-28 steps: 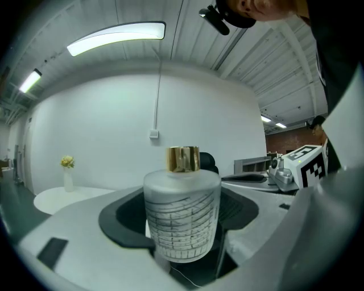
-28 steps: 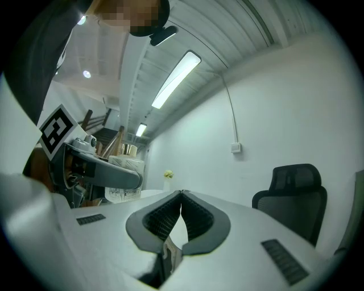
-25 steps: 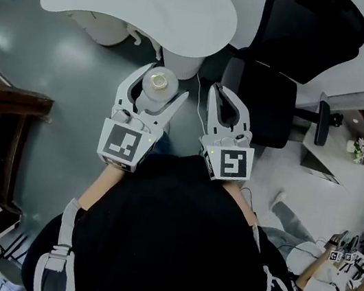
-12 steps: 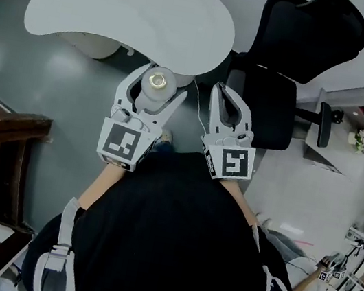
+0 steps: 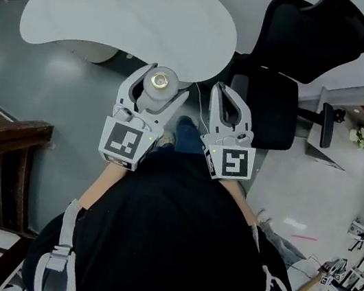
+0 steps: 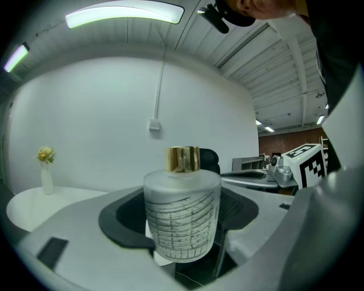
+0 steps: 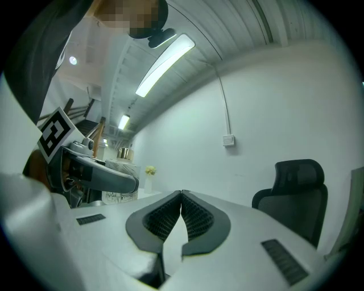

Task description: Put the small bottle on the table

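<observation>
The left gripper (image 5: pixel 157 87) is clamped on the small bottle (image 6: pixel 182 213), which stands upright between its jaws: a squat frosted-glass cylinder with fine dark line markings and a gold cap. Just to its right, the right gripper (image 7: pixel 181 196) has its jaws pressed together on nothing. The bottle hangs by the near edge of the white worktop (image 5: pixel 122 12), seemingly just short of it.

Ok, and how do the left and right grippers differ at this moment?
The left gripper is shut on the small frosted bottle with the gold cap; the right gripper holds nothing. The left gripper's jaws stand apart round the bottle, while the right gripper's jaws meet at their tips. Both are held side by side, pointing toward the white table, with the bottle not yet on it.
</observation>
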{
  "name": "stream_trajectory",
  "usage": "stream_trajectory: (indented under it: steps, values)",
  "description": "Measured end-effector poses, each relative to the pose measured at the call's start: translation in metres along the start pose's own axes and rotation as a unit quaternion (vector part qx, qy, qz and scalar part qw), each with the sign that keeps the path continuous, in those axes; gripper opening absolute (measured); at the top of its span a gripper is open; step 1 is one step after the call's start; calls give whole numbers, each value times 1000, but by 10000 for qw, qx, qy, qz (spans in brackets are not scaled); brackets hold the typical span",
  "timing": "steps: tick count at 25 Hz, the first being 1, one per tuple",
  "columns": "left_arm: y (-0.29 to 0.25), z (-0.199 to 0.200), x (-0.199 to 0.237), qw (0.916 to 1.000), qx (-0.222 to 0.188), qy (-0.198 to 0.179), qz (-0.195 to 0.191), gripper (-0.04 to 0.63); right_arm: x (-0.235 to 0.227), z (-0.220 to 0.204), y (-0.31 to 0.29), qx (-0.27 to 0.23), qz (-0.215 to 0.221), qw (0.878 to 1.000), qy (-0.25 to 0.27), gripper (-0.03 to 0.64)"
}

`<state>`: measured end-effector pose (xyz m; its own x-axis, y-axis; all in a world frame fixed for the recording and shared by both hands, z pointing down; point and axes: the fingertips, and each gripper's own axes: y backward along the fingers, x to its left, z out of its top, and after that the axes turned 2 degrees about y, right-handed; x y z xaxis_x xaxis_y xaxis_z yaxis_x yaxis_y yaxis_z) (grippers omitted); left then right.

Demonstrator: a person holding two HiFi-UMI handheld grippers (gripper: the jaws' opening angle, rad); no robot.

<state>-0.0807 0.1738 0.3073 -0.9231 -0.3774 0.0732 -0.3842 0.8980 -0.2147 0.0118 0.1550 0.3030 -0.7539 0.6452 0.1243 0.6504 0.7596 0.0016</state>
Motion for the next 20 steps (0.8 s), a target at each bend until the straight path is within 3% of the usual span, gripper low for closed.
stream_trajectory:
  steps: [15,20]
  values:
    - [-72,13,35,9997,-90,9,-225,336,-44,-14,-75,-9,-27,9999,97,23]
    - [-109,22,52,9997,-108,19,-228,336,-67,-23,-109,251,87,9995,172,23]
